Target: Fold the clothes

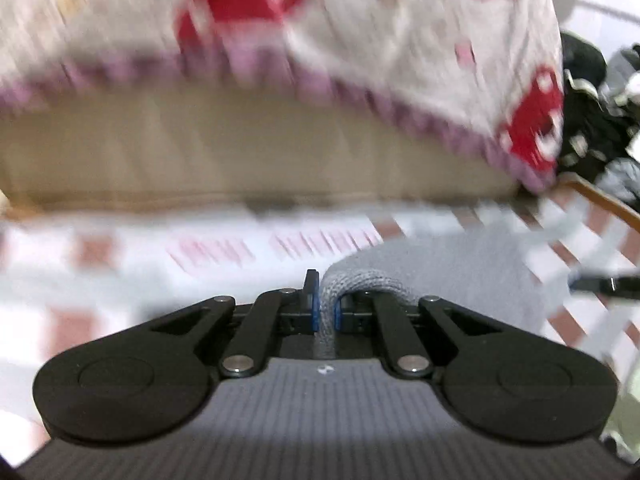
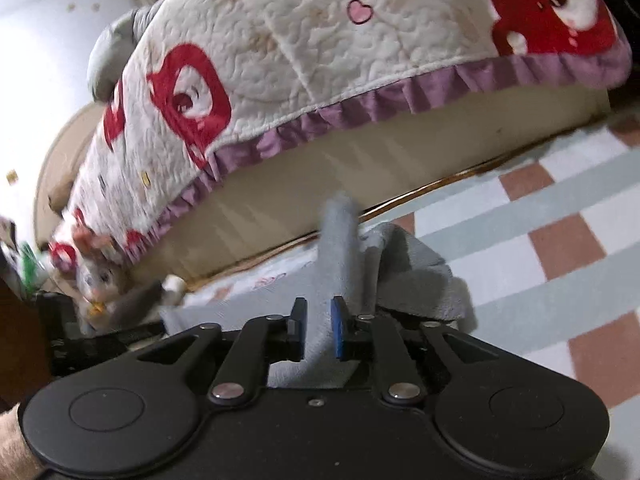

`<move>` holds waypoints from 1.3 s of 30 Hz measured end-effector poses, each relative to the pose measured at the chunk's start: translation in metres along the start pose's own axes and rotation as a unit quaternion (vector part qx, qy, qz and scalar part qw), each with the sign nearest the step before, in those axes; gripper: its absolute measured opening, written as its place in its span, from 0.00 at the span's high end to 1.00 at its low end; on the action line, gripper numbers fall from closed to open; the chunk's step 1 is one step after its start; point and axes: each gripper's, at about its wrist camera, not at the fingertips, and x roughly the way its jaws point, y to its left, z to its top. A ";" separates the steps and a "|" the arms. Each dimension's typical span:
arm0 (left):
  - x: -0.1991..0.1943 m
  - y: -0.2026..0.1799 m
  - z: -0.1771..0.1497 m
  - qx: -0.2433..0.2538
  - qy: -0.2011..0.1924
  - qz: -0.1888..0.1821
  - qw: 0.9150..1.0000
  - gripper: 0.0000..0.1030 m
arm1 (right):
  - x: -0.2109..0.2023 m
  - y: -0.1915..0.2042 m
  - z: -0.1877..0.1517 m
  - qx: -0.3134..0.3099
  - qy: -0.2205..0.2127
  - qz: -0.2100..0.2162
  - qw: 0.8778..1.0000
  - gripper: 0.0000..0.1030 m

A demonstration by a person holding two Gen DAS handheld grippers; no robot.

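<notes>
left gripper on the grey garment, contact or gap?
Touching. The left wrist view shows the left gripper with both blue pads pressed against a ribbed edge of the grey garment, no gap either side.

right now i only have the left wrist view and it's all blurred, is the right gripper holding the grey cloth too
Observer: Yes. In the right wrist view the right gripper is shut on a fold of the grey cloth, which sticks up past the fingertips.

Operator: and my left one, is the grip good

Observer: The left gripper pinches a ribbed edge of the same grey cloth.

Operator: what's under the cloth on the right side

Observer: A checked rug in white, pale blue and reddish brown squares; the rest of the cloth lies bunched on it.

Operator: anything near it

Observer: A stuffed toy lies at the left, below the edge of the bedspread.
</notes>
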 end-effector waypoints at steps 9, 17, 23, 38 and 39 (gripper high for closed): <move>-0.090 0.133 0.100 0.030 -0.061 0.209 0.976 0.94 | 0.007 0.012 -0.003 -0.023 0.041 -0.010 0.999 0.64; -0.134 0.286 0.107 -0.007 -0.079 0.366 0.927 0.93 | 0.039 0.036 -0.003 -0.052 0.105 -0.015 0.993 0.58; -0.121 0.385 0.004 -0.154 0.033 0.438 0.885 0.83 | 0.092 0.068 -0.020 -0.066 0.183 -0.004 0.981 0.57; -0.104 0.234 -0.072 -0.187 0.006 0.138 0.973 0.60 | 0.227 0.111 -0.007 -0.068 0.285 -0.003 0.956 0.34; -0.093 0.228 -0.073 -0.188 0.022 0.120 0.975 0.60 | 0.235 0.110 -0.012 -0.067 0.289 -0.008 0.955 0.34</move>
